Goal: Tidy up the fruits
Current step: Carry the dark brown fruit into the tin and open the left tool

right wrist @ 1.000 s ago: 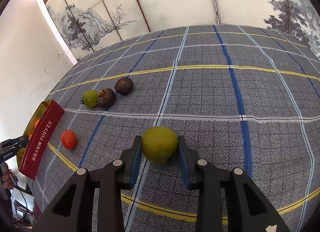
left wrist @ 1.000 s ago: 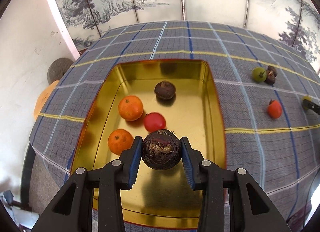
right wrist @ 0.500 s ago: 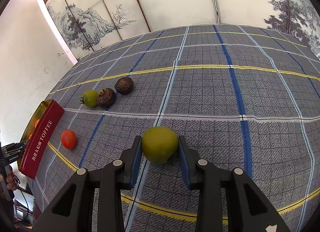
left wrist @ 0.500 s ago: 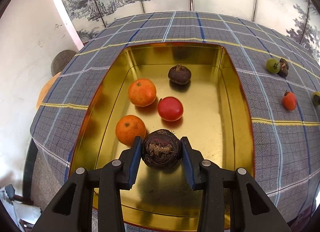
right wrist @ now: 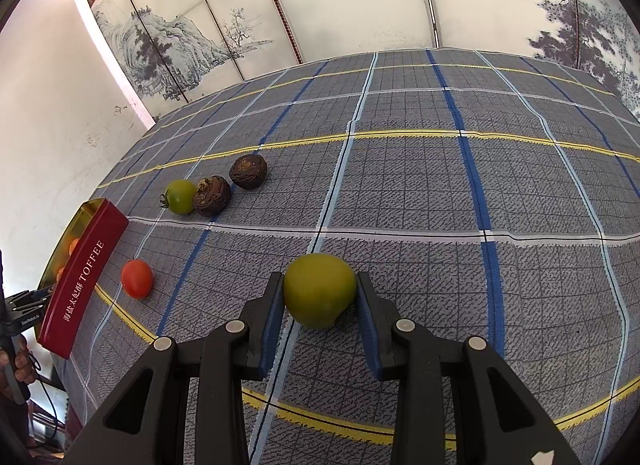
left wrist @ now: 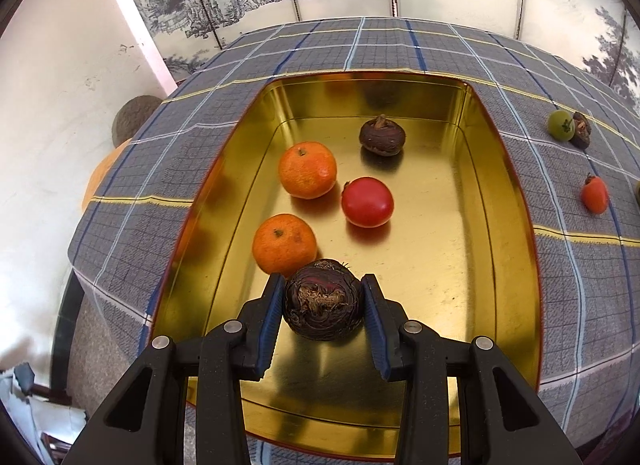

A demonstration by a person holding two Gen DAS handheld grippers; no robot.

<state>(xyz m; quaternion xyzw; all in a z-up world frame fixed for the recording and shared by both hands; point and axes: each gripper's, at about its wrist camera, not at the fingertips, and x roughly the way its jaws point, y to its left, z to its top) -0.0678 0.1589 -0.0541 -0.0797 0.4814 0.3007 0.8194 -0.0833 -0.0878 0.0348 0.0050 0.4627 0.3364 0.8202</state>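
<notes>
My left gripper (left wrist: 323, 305) is shut on a dark purple-brown round fruit (left wrist: 323, 305), held low over the near part of a gold tin tray (left wrist: 496, 265). In the tray lie two oranges (left wrist: 307, 169) (left wrist: 284, 243), a red tomato (left wrist: 367, 201) and a dark brown fruit (left wrist: 381, 137). My right gripper (right wrist: 319, 295) is shut on a green fruit (right wrist: 319, 293) just above the plaid tablecloth. On the cloth in the right wrist view lie a small red tomato (right wrist: 137, 278), a green tomato (right wrist: 181, 196) and two dark brown fruits (right wrist: 212, 195) (right wrist: 248, 171).
The tray's red side, marked TOFFEE (right wrist: 82, 281), stands at the far left in the right wrist view. In the left wrist view a red tomato (left wrist: 594, 195) and a green tomato (left wrist: 561, 125) lie right of the tray. A painted screen (right wrist: 360, 5) stands behind the table.
My left gripper has moved forward and lower over the tray with the dark fruit, now close beside the near orange. My right gripper has stayed still with the green fruit.
</notes>
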